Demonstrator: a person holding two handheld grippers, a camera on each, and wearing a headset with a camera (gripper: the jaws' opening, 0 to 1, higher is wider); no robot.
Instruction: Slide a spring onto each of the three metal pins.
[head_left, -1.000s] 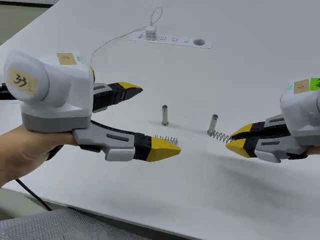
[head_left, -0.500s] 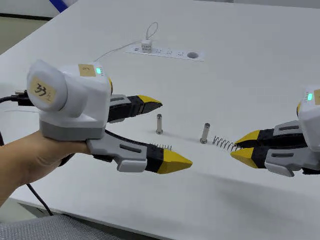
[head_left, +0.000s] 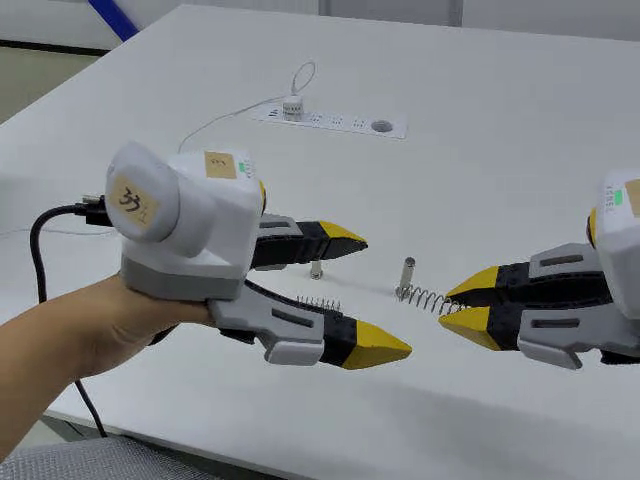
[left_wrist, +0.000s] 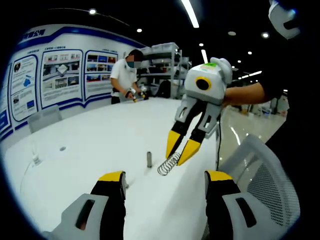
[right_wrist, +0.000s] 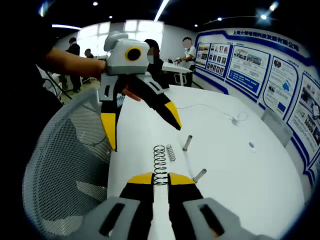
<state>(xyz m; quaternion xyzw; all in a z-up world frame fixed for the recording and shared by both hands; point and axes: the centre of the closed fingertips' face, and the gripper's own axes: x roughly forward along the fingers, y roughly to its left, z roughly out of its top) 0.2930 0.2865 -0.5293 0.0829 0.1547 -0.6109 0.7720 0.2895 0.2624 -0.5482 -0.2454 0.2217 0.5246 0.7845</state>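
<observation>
the head view is bright and even. the white table (head_left: 520, 130) looks pale and clean, and soft grey shadows lie on it under the left gripper (head_left: 387, 296) and the right gripper (head_left: 451, 308). most things there look sharp. in the gripper views the light comes from above, from long ceiling lights (left_wrist: 190, 12) and small round ones that glow very white. those two views bend at the edges, so the posters (right_wrist: 250, 65) curve. the room looks darker than the table. the spring (right_wrist: 159, 165) is sharp. the far person (left_wrist: 122, 80) is a bit fuzzy.
</observation>
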